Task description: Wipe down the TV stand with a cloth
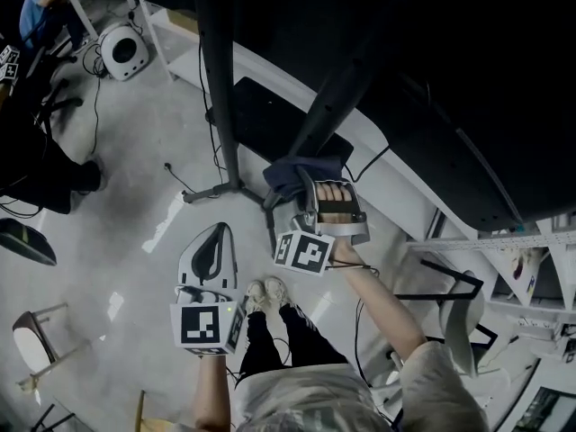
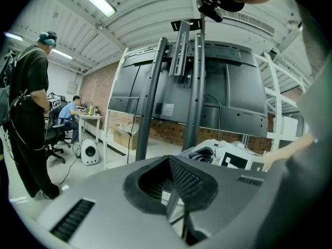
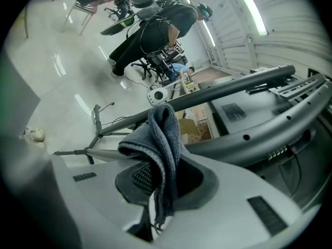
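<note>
**Cloth pinched in your right gripper, up against the TV stand**

Your right gripper (image 3: 162,188) was clamped on the cloth (image 3: 158,139). Its own view showed the grey-blue fabric running down between the two pads, with a thick fold flopped over above them. From the head view you saw only a dark bundle of cloth (image 1: 294,173) at the tip of the right gripper (image 1: 310,187), with your fingers (image 1: 335,193) wrapped round the handle behind it. That view placed the bundle at the foot of the slanted dark post of the TV stand (image 1: 335,106). The right gripper view set the cloth directly in front of that post (image 3: 228,91), but neither view settled whether fabric and metal touched.

Your left gripper (image 2: 174,193) was closed on nothing, its ribbed pads meeting along a narrow seam. In the head view the left gripper (image 1: 216,241) hung lower and to the left, well apart from the stand, over the pale floor (image 1: 135,178) near your shoes (image 1: 266,292).

Only the left gripper view showed the stand upright: two dark posts (image 2: 193,87) carrying the back of the television (image 2: 233,87). Your right gripper's marker cube (image 2: 236,160) peeked in beside them. It also caught a standing person (image 2: 28,102) at the left edge and a white round appliance (image 2: 90,152) on the floor.
</note>
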